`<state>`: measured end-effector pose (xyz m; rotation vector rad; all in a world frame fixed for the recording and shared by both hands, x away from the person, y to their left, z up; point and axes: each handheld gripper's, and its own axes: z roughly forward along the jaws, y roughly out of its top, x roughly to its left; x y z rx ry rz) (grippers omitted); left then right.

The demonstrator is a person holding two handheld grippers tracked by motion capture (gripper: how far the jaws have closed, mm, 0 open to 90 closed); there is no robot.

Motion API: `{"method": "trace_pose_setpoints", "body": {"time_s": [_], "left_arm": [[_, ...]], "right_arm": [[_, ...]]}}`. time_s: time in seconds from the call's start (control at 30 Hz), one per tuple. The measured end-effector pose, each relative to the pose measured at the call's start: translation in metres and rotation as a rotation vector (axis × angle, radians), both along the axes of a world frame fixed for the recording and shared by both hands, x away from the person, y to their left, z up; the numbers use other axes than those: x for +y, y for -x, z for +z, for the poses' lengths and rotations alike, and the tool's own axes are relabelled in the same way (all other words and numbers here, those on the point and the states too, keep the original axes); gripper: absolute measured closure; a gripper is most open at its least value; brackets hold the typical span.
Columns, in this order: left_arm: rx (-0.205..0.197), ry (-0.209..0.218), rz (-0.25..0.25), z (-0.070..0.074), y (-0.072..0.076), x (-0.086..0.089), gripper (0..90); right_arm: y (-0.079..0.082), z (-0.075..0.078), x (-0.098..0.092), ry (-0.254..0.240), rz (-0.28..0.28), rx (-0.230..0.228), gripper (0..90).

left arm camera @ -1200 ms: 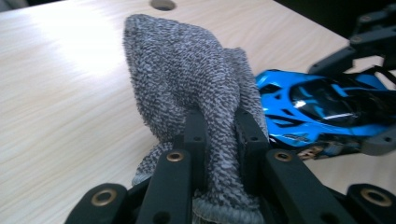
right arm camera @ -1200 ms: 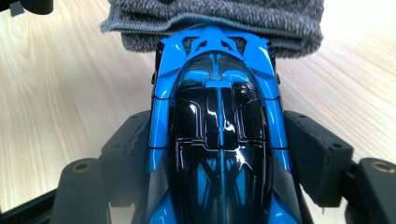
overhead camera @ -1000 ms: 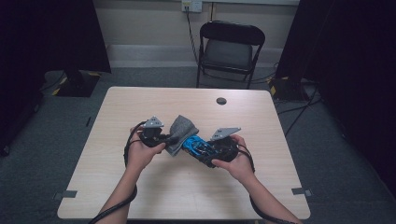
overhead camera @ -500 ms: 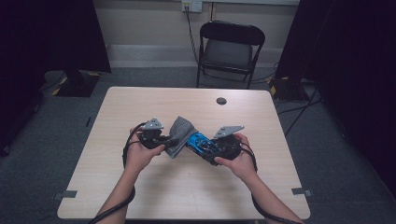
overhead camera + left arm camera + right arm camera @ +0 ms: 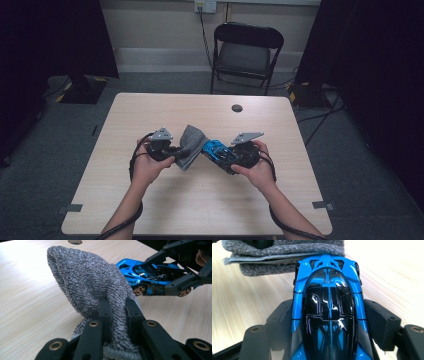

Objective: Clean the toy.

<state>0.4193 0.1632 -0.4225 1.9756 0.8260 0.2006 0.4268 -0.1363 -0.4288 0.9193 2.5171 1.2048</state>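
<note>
Above the middle of the light wooden table (image 5: pixel 150 210), the person's two hands meet with a gripper in each. The left gripper (image 5: pixel 117 315) has its jaws pressed together on a fold of grey terry cloth (image 5: pixel 90 282), which stands up from the jaws in a rounded hump (its looped weave is plain in the left gripper view). The right gripper (image 5: pixel 329 322) is clamped on a blue toy sports car (image 5: pixel 328 305) with a glossy black roof, one pad against each flank, the car's end pointing away from the hand. In the right gripper view that end touches the folded edge of the cloth, and in the high view the cloth (image 5: pixel 191 145) and the car (image 5: pixel 216 149) sit side by side between the two hands, just above the tabletop. A small dark round disc (image 5: pixel 237 108) lies on the table's far side, well apart from the hands. Behind the table stands a black folding chair (image 5: pixel 247 50).
</note>
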Motion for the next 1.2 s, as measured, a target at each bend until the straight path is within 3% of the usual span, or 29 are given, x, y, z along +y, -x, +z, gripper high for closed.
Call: {"method": "trace_pose_setpoints", "body": {"time_s": [0.37,0.67,0.9,1.2], "left_arm": [[0.008,-0.001,-0.009,-0.002,0.008,0.009,78.2],[0.027,-0.011,-0.005,-0.004,0.015,0.030,78.1],[0.013,-0.009,0.066,-0.001,0.015,0.047,78.1],[-0.009,-0.015,0.137,0.004,0.000,0.042,77.6]], "right_arm": [[-0.005,0.000,-0.005,0.005,-0.037,0.005,27.8],[-0.008,0.001,-0.010,0.008,-0.063,-0.002,27.8],[-0.007,0.002,-0.010,-0.006,-0.056,-0.001,27.8],[0.005,0.000,0.004,-0.011,0.006,0.003,27.8]]}}
